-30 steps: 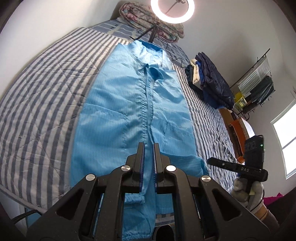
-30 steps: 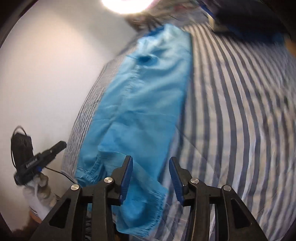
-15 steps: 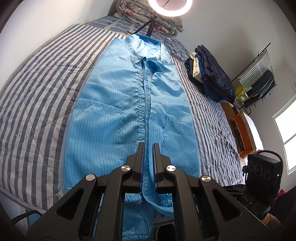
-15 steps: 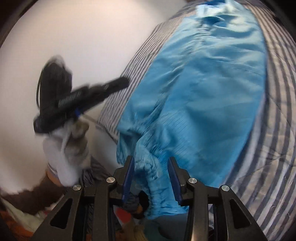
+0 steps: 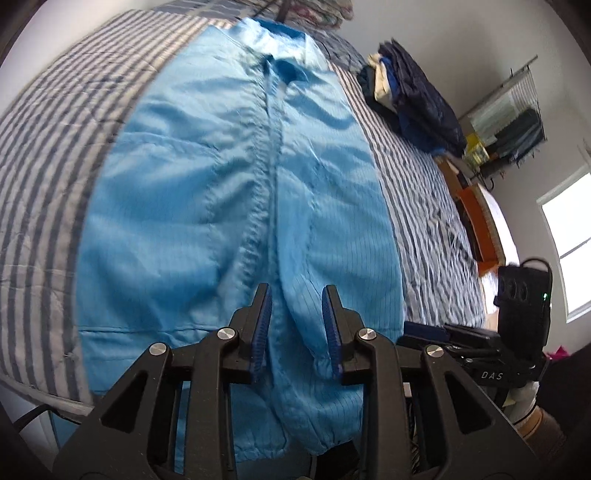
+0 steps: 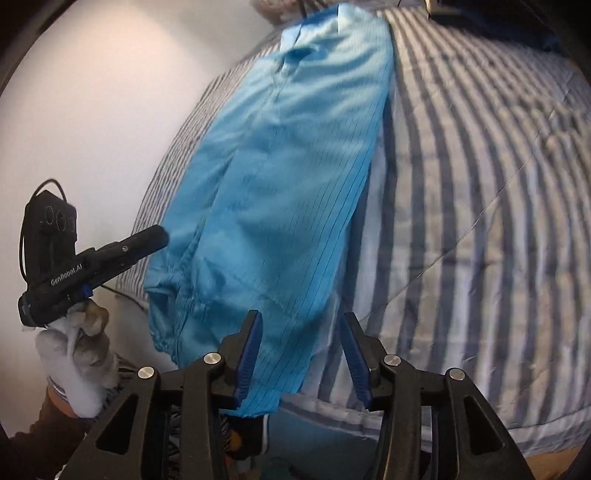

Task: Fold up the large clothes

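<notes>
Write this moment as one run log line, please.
garment: light blue coverall flat on striped bed | left hand-held gripper: opening, cloth between | right hand-held gripper: opening, over hem

The blue garment (image 5: pixel 229 206) runs behind the left gripper's fingers (image 5: pixel 263 317), its lower hem hidden (motion blur softens the cloth); the pillows' (image 5: pixel 332 11) tops are cut off.

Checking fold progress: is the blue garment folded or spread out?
Spread: the blue garment lies full length on the striped bed, front seam visible.
</notes>
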A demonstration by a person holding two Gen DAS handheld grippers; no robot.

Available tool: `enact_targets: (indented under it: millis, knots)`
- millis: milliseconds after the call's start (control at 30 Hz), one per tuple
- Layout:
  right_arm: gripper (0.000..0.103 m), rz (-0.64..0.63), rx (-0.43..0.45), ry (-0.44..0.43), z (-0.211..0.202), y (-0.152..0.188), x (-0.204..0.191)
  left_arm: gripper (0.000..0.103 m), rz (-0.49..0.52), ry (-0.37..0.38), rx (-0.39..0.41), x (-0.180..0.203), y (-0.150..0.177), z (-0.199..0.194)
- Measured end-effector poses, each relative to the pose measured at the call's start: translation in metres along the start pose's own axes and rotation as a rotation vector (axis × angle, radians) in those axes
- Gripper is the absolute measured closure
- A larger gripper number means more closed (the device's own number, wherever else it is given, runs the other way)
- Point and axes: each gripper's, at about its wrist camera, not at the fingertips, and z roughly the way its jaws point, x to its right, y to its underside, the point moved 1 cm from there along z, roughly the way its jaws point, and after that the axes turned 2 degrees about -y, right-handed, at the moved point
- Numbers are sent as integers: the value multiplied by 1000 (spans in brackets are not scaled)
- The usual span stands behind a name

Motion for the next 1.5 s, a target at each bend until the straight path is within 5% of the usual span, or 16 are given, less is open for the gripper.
enact_targets:
  millis: [67, 167, 200, 267, 500, 633, 767, 933, 1067, 1200, 1367, 1433, 1500]
  knots:
    - [57, -14, -29, 19, 8, 2, -2, 77, 8, -12, -37, 2, 5, 12]
    - [82, -21, -64, 6, 20, 3, -1, 83, 36, -51, -74, 4, 13, 27]
    - [92, -24, -69, -6, 22, 2, -2, 93, 49, -53, -79, 6, 14, 30]
    - [101, -33, -61, -2, 18, 2, -6, 96, 71, -45, -90, 12, 16, 34]
    - [103, -49, -28, 38, -12, 12, 1, 97, 146, -29, -139, 37, 29, 53]
    - [92, -55, -47, 70, -9, 16, 2, 97, 191, -46, -136, 45, 32, 51]
    - [77, -114, 127, 102, -40, 1, -7, 97, 183, -8, -97, 44, 29, 28]
    - [77, -193, 264, 155, -40, -33, -21, 92, 170, 30, 1, 29, 17, -10]
    - [77, -247, 276, 240, -3, -59, -31, 92, 126, -36, 98, -4, 2, -41]
    - [77, -277, 213, 332, 28, -75, -28, 91, 37, -122, 115, -46, -8, -51]
    - [76, -244, 151, 349, 36, -70, -16, 64, -134, -129, 99, -102, -14, -54]
    - [73, -224, 158, 312, 25, -67, -19, 63, -170, -109, 62, -114, -16, -47]
    - [55, -182, 184, 258, 11, -61, -20, 61, -214, -79, 22, -126, -17, -40]
